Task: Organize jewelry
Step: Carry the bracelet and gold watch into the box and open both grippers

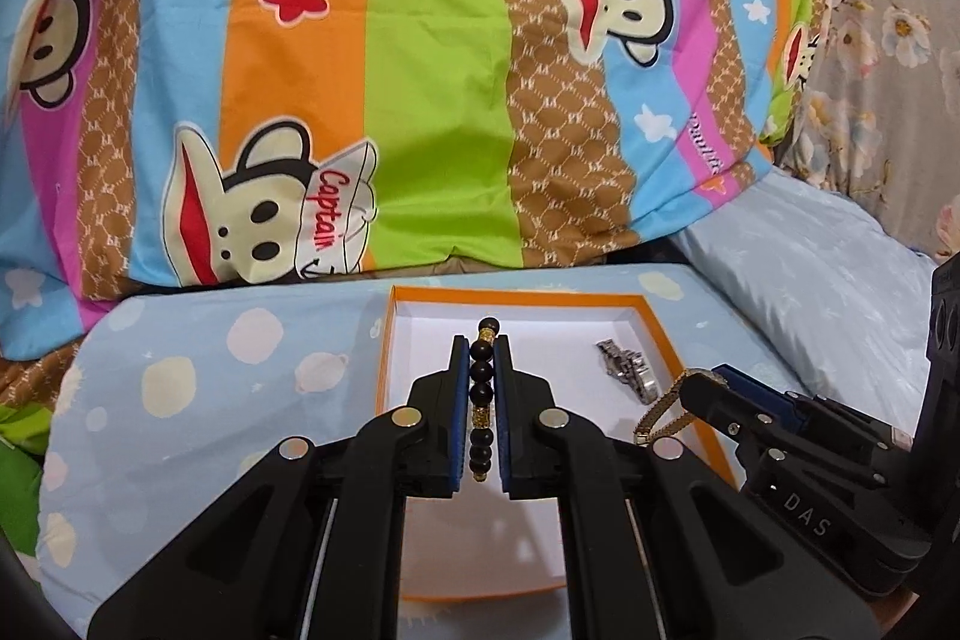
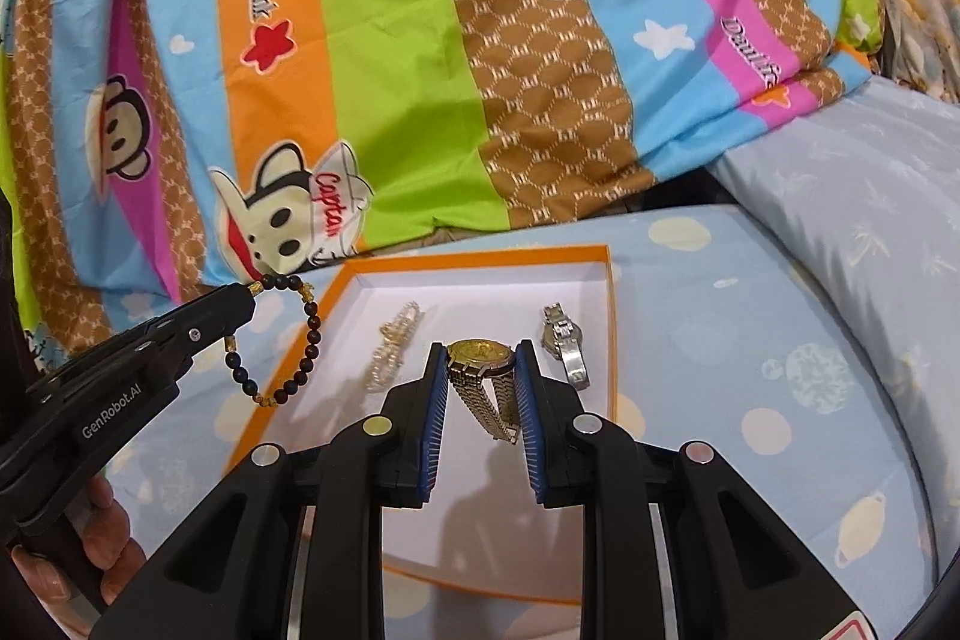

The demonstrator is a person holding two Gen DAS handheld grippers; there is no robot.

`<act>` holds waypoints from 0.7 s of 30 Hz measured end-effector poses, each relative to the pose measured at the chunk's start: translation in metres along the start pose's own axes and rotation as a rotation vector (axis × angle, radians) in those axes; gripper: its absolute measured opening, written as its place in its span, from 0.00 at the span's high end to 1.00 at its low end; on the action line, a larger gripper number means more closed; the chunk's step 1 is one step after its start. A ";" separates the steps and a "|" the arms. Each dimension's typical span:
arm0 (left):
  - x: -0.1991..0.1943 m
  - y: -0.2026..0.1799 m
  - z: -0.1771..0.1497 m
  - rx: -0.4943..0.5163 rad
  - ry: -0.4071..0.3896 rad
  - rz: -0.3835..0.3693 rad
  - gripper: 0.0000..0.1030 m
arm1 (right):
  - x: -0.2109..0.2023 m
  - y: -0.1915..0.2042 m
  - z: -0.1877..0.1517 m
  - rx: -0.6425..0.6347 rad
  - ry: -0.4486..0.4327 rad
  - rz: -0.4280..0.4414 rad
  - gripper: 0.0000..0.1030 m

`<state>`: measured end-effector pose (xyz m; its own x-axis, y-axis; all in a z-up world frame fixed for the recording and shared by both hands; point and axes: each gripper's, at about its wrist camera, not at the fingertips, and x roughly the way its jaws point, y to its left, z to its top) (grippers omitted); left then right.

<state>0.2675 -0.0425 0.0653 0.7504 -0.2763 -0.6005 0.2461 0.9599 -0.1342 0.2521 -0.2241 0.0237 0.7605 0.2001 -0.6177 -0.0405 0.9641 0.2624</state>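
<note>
Partly done: 2 pieces lie in the orange box (silver watch at 1 o'clock, pearly bracelet) — left tongs clamp the bead bracelet, right tongs pinch the gold watch, both above it, unplaced.
</note>
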 end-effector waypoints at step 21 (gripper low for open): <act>0.021 0.026 -0.013 -0.113 -0.028 0.015 0.43 | -0.003 -0.019 0.000 0.035 -0.074 -0.019 0.61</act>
<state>0.2814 -0.0228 0.0394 0.7707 -0.2620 -0.5808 0.1654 0.9625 -0.2149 0.2509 -0.2433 0.0206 0.8069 0.1669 -0.5666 -0.0041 0.9608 0.2772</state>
